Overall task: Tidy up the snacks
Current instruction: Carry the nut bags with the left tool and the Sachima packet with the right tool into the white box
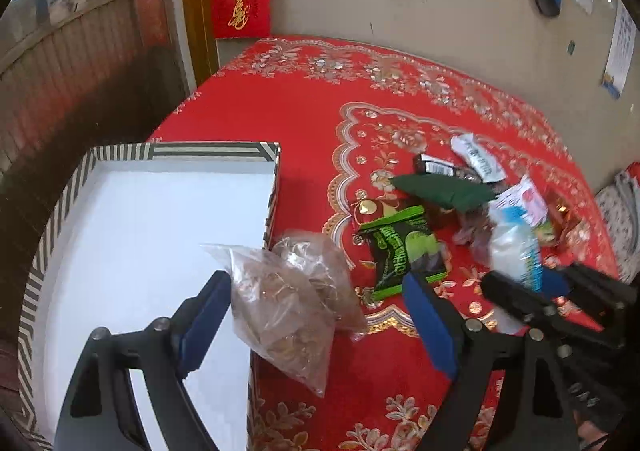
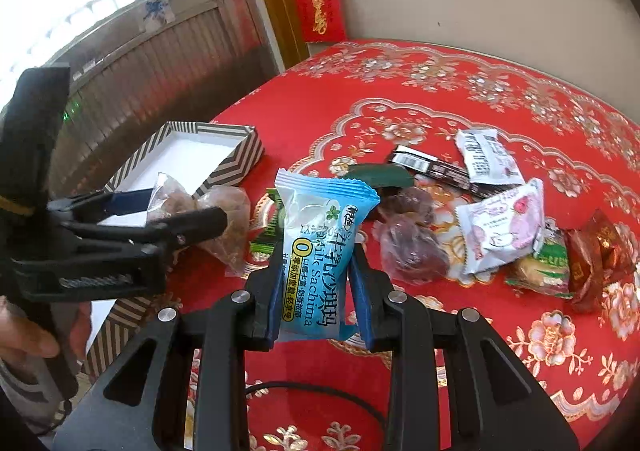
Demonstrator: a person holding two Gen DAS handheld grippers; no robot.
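The left gripper [image 1: 316, 327] is wide open around a clear bag of brown snacks [image 1: 292, 303] that hangs over the striped box's [image 1: 64, 211] right edge. The right gripper [image 2: 318, 293] squeezes a blue Sachima packet [image 2: 320, 227]. Farther off, the snack pile [image 2: 480, 219] crowds the red tablecloth [image 1: 280, 119]. The box is mostly bare, its near end cut off.

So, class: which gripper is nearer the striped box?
Left. The left gripper hangs open at the striped box rim, a clear bag between its fingers; the right gripper, holding the blue packet, is farther off.
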